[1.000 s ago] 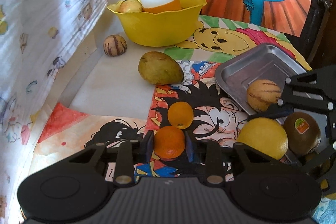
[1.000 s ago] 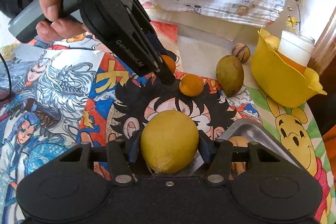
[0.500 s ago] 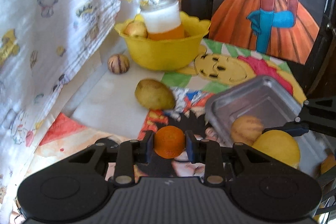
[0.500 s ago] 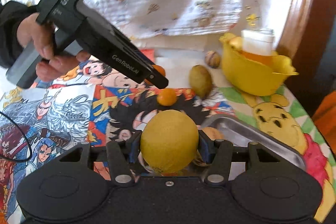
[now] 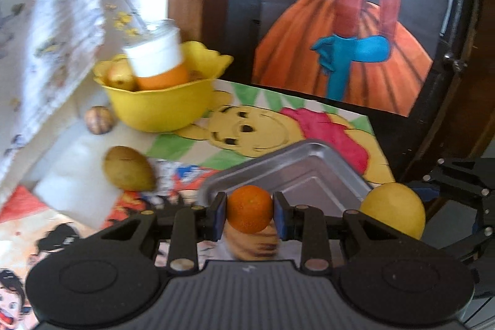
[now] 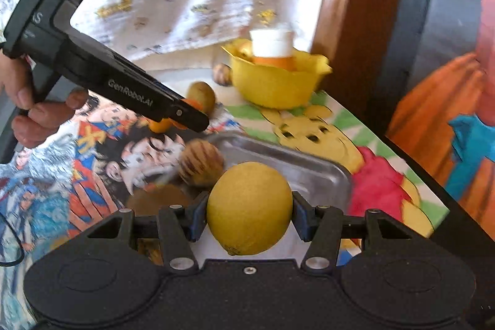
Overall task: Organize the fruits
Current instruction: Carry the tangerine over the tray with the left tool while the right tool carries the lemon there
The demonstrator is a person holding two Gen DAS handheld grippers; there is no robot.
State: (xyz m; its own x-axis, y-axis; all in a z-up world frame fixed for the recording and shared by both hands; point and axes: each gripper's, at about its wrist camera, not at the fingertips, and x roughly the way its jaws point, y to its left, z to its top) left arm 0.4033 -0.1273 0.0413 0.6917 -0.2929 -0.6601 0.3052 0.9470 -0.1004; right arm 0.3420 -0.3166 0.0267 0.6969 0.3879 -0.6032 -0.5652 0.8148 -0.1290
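Observation:
My left gripper (image 5: 250, 211) is shut on a small orange (image 5: 249, 208) and holds it in the air near the edge of the steel tray (image 5: 312, 178). My right gripper (image 6: 249, 217) is shut on a yellow lemon (image 6: 249, 207), also seen at the right of the left wrist view (image 5: 393, 214), above the tray (image 6: 297, 162). A striped round fruit (image 6: 200, 162) lies in the tray, a brown kiwi (image 6: 157, 201) beside it. A second orange (image 6: 161, 125) lies on the mat, partly behind the left gripper (image 6: 188, 116).
A yellow bowl (image 5: 161, 107) at the back holds a white-lidded jar (image 5: 157, 57) and an apple (image 5: 119, 76). A striped fruit (image 5: 98, 119) and a green mango (image 5: 128, 169) lie on the mat. A patterned curtain hangs left. The table edge runs along the right.
Both grippers have risen with their fruits and swung right, toward the tray. The left gripper's orange is now lifted off the mat to the tray's edge.

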